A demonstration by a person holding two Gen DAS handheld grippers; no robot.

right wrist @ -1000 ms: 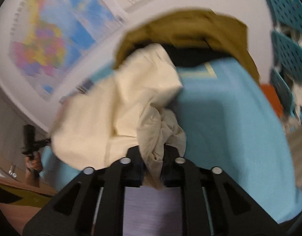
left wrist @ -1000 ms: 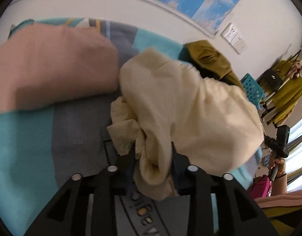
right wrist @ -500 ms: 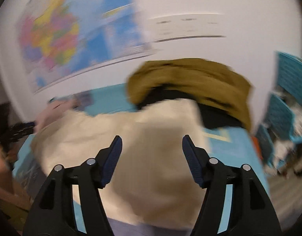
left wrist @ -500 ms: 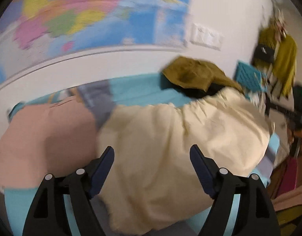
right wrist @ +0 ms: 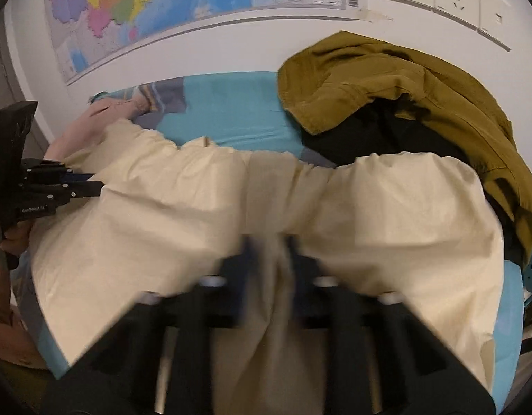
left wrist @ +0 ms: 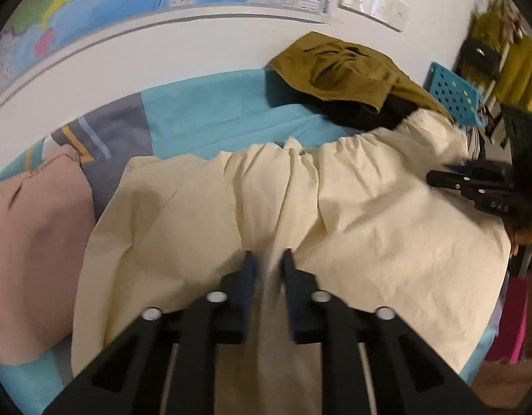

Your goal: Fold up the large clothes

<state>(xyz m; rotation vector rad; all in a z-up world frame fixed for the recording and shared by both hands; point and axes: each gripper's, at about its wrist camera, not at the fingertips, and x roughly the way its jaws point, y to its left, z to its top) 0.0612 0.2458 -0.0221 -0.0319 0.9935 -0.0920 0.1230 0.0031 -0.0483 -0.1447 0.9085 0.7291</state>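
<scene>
Pinching cream garment (left wrist: 369,214): left hand-held gripper (left wrist: 267,259), right hand-held gripper (right wrist: 266,242).

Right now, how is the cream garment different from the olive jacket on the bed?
The cream garment lies spread out and wide near the camera; the olive jacket is bunched in a heap by the wall. Both tools, left and right, pinch the cream garment; nothing holds the olive jacket. Both rest on the bed.

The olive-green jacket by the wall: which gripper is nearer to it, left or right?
Right. The right gripper grips the cream garment at the end lying against the olive-green jacket. The left gripper grips the opposite end, beside the pink garment.
</scene>
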